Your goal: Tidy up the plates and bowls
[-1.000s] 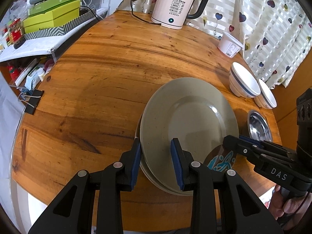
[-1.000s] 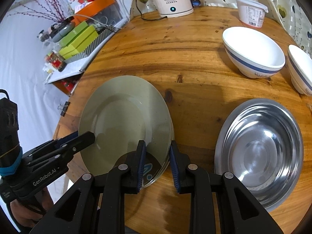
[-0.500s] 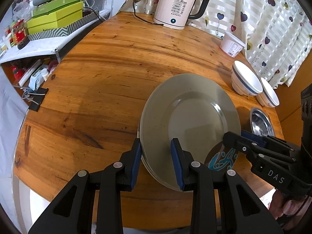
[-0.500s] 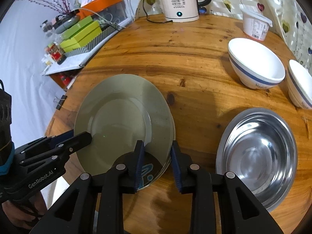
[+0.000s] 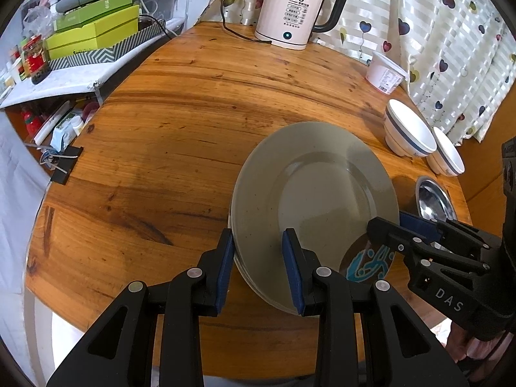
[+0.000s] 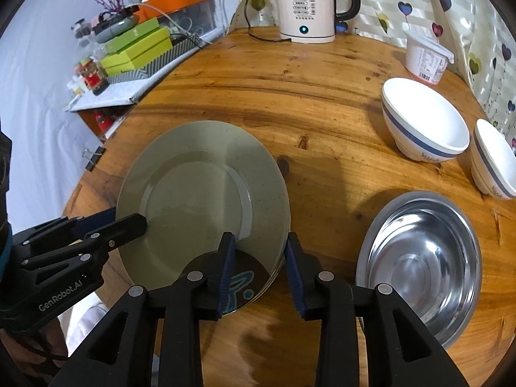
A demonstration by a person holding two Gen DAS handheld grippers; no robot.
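Observation:
A stack of grey-green plates [image 5: 316,187] [image 6: 193,187] lies on the round wooden table [image 6: 290,80]. A dark plate with a blue pattern [image 6: 242,287] shows at the stack's near edge. My left gripper [image 5: 258,258] is shut on the stack's left rim, one finger on top and one under it, as the right wrist view confirms. My right gripper [image 6: 258,258] straddles the right near rim. Its jaws are opening, and the outer pad stands just off the rim. A steel bowl [image 6: 419,258] sits right of the stack. Two white bowls with blue bands [image 6: 422,122] [image 6: 493,161] stand behind it.
An electric kettle [image 6: 306,3] with its cord stands at the table's far edge, and a white tub [image 6: 425,58] sits to its right. Green boxes [image 6: 135,48] and clutter fill a shelf to the left. A curtain hangs behind. A hand [image 5: 467,345] holds the right gripper.
The right gripper's jaws have widened around the plates' rim. The left gripper keeps its hold and its place on the stack.

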